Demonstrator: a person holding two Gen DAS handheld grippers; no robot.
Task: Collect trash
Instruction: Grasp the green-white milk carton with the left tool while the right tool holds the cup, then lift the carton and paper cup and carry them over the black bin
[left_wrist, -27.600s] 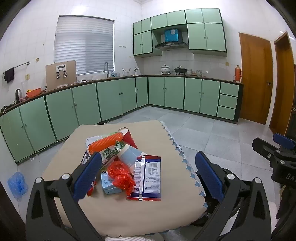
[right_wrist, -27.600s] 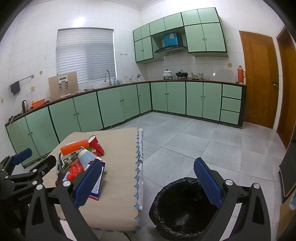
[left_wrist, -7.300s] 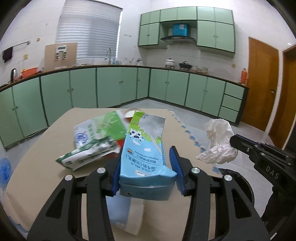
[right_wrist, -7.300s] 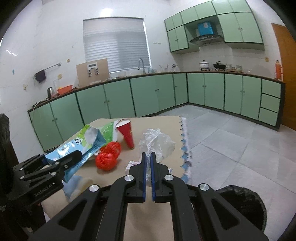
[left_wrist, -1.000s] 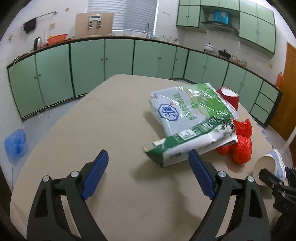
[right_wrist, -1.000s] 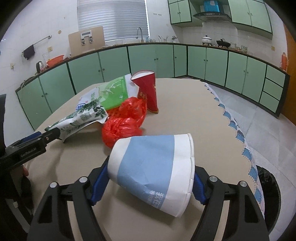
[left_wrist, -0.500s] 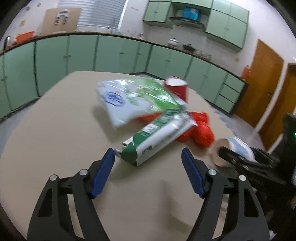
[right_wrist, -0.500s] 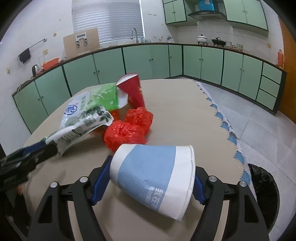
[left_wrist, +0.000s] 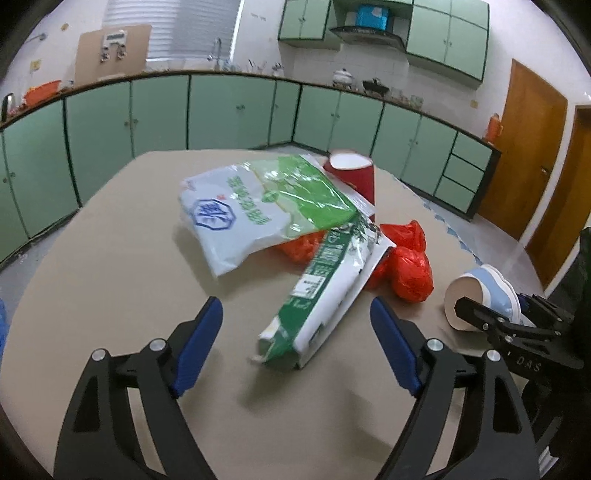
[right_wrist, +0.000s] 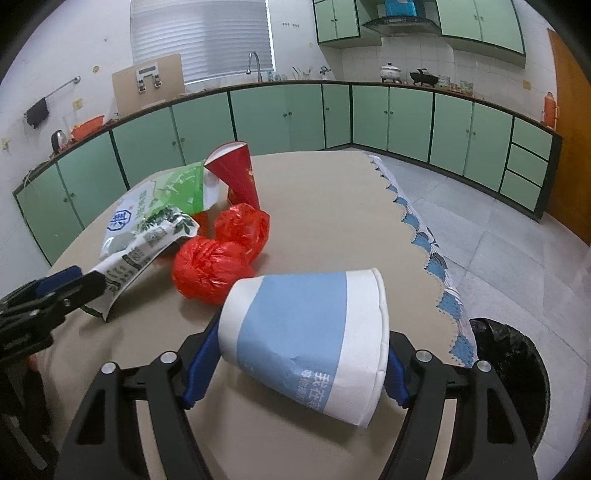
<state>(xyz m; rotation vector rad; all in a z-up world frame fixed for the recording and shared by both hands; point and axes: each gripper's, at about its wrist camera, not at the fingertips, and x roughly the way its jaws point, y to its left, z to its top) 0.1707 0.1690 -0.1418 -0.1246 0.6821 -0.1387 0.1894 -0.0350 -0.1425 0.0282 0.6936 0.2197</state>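
Note:
My right gripper (right_wrist: 295, 365) is shut on a blue-and-white paper cup (right_wrist: 306, 339), held sideways above the table; the cup also shows in the left wrist view (left_wrist: 480, 295). My left gripper (left_wrist: 295, 343) is open and empty, its fingers either side of the near end of a green-and-white bag (left_wrist: 325, 291). A bigger white-and-green bag (left_wrist: 258, 206), red plastic bags (left_wrist: 410, 266) and a red paper cup (left_wrist: 352, 173) lie behind on the beige table (left_wrist: 110, 277). The black-lined trash bin (right_wrist: 513, 373) stands on the floor at the right.
Green kitchen cabinets (left_wrist: 221, 110) run along the far walls. The table's scalloped blue-and-white edge (right_wrist: 424, 236) is at the right, above the grey tiled floor (right_wrist: 498, 229). Wooden doors (left_wrist: 528, 147) stand at the far right.
My left gripper has moved closer to the green-and-white bag, whose near end now lies between its open fingers. My right gripper still holds the cup and has barely moved.

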